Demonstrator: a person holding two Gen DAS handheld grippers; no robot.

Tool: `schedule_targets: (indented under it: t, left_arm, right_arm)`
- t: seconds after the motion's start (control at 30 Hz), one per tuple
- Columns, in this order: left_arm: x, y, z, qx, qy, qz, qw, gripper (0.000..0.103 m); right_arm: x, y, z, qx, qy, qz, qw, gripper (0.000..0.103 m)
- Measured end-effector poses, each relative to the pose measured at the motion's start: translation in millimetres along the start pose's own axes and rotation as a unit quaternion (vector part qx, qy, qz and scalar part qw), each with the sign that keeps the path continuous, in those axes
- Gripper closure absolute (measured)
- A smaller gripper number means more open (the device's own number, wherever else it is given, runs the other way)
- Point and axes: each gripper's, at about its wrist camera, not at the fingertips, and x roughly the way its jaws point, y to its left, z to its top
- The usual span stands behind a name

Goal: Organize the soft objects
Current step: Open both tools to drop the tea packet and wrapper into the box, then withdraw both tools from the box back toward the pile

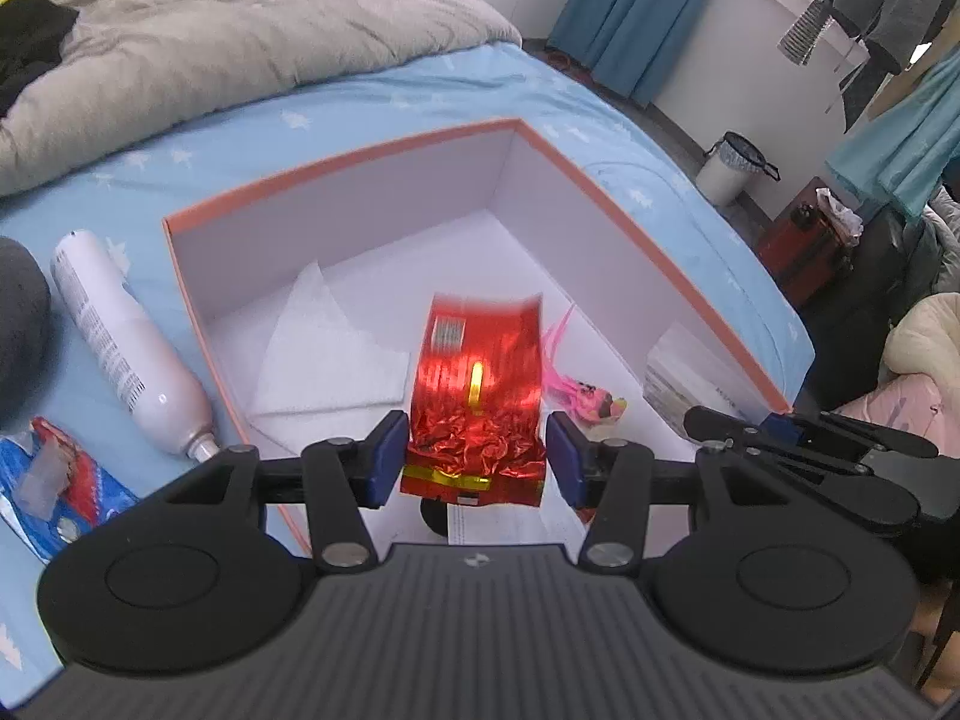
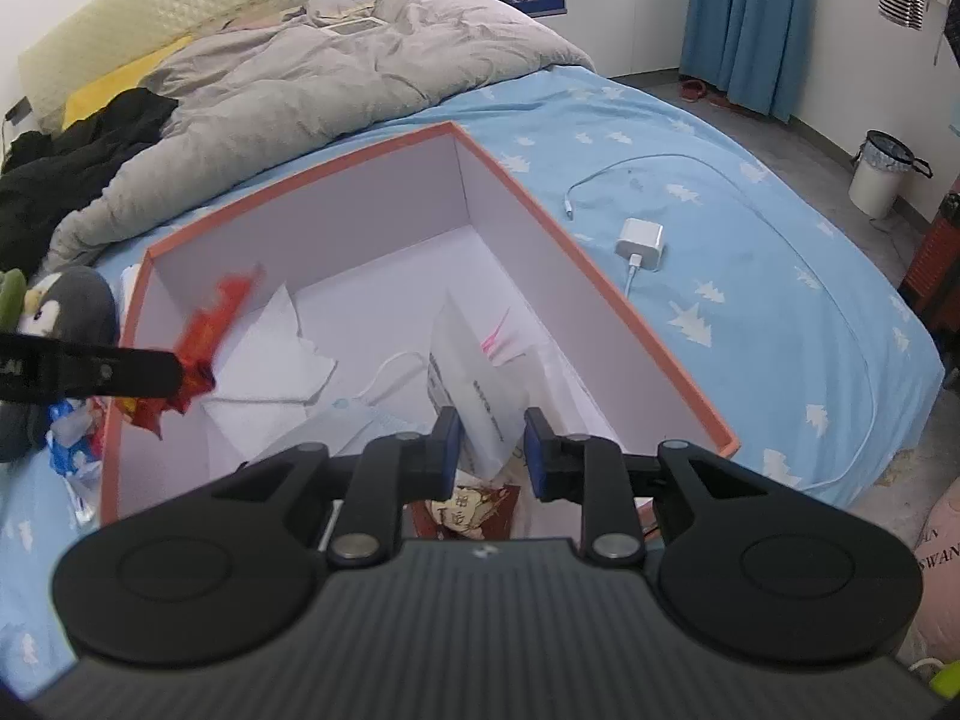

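While the orange-rimmed box (image 1: 630,222) lies open on the bed (image 1: 420,102), a crumpled red foil packet (image 1: 477,396) is pinched between the jaws of the left gripper (image 1: 477,459) above its interior; a white plastic pouch (image 2: 480,396) is seen between the right gripper's (image 2: 492,450) narrowly parted jaws, grip uncertain

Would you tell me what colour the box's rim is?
Orange on the box's rim, white inside; clearest in the right wrist view.
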Motion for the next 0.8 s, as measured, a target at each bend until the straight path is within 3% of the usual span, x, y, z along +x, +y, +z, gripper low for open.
schedule_targets:
  t: [0.07,0.3,0.8]
  left_arm:
    - [5.5,3.2,-0.9,-0.001,0.009,0.003,1.0,0.04]
    - [-1.9,6.8,-8.1,-0.007,-0.006,0.004,0.9999,0.04]
    - [-93.6,8.0,-37.0,0.027,-0.124,0.024,0.9916,0.04]
  right_arm:
    - [2.3,-0.9,-1.6,0.0,0.002,0.005,1.0,0.073]
    - [-2.4,-2.0,-4.4,-0.001,-0.008,0.012,1.0,0.069]
    - [-73.1,38.7,-4.6,-0.034,-0.119,0.052,0.991,0.069]
